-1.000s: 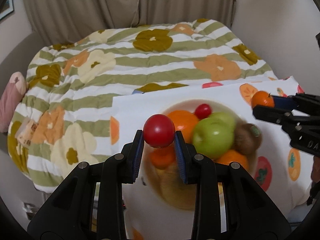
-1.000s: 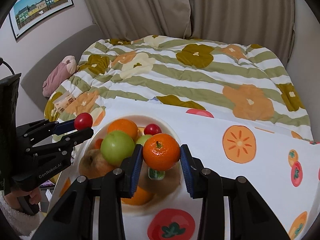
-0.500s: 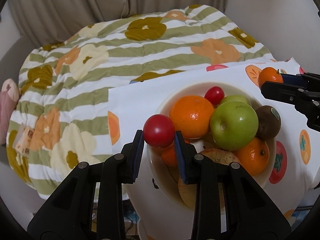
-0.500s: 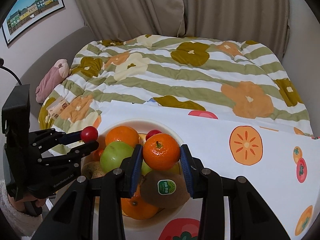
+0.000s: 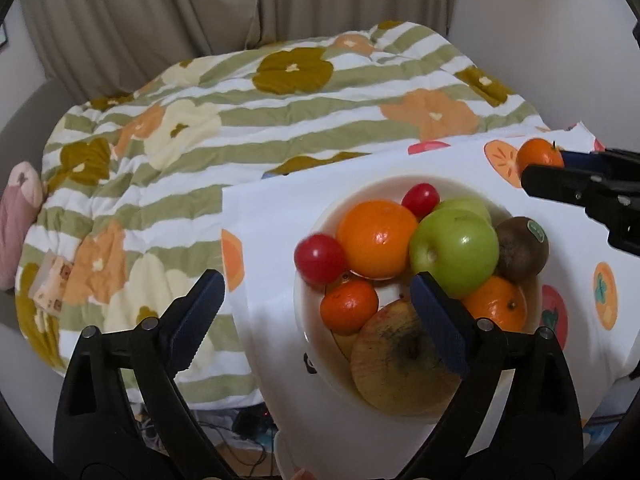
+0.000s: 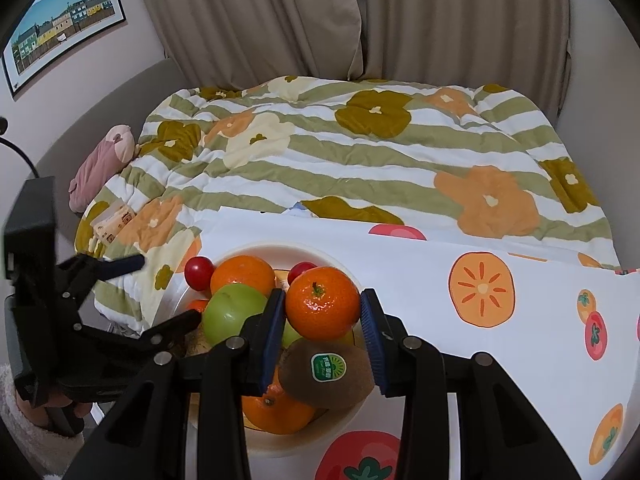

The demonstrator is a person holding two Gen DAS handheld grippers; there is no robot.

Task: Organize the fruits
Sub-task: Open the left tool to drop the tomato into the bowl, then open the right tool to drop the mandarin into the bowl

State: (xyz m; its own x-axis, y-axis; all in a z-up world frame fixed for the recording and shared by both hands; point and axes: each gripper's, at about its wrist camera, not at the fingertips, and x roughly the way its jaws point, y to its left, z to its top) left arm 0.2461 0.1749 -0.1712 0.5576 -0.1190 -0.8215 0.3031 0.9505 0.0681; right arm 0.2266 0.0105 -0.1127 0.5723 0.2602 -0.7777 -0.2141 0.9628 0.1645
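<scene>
A white bowl point(image 5: 362, 194) on the fruit-print cloth holds an orange point(image 5: 376, 236), green apples point(image 5: 454, 252), a kiwi point(image 5: 522, 248), small oranges, a brownish apple point(image 5: 400, 364) and a small tomato point(image 5: 420, 199). My left gripper point(image 5: 318, 320) is open and empty over the bowl's near left side. A red tomato point(image 5: 320, 258) lies at the bowl's left rim just ahead of it. My right gripper point(image 6: 322, 328) is shut on a mandarin point(image 6: 322, 302) above the bowl point(image 6: 280, 250); it also shows in the left wrist view point(image 5: 538, 154).
The cloth point(image 6: 440, 276) covers a table whose left edge lies just left of the bowl. Behind is a bed with a striped flower quilt point(image 5: 280, 120), a pink plush point(image 5: 18, 216) at its left, curtains and a wall picture point(image 6: 60, 32).
My left gripper has opened and let go of the red tomato, which now rests at the bowl's left rim. The right gripper still holds the mandarin above the bowl.
</scene>
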